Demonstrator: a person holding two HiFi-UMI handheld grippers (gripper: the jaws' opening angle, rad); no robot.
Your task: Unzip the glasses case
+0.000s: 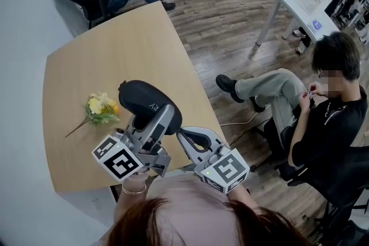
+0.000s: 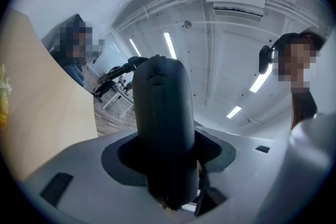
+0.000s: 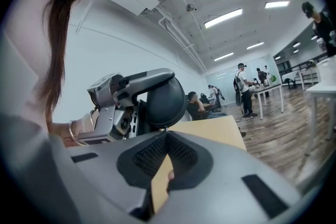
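**Head view with both claw views.** The case (image 1: 145, 99) was held off the table (image 1: 115, 49), over its near edge, by the left claw (image 1: 151, 119), whose jaws were clamped on its two broad sides. In the left claw view the case (image 2: 160, 113) filled the gap between the jaws and stood out well beyond the tips, with the zip (image 2: 153, 67) seen at its far end. The right claw (image 1: 184, 135) was set just beside the near end of the case. In its own view its jaws were pressed together at the tips, directly below the dark curve of the case (image 3: 164, 99). Whether a zip tab was pinched between those tips could not be made out. No opened seam was shown, so the zip was judged closed. Flowers (image 1: 101, 108) lay on the table to the left, apart from the work.

**Risks judged from this position.**
- If the tab was not truly caught, the tips would be drawn off it and the pull wasted.
- If the pull were made across the zip's line and not along it, the slider could be jammed.
- As the case was gripped near one end only, a hard pull could twist it or drag it out of the left claw, and it would be dropped onto the table or floor.
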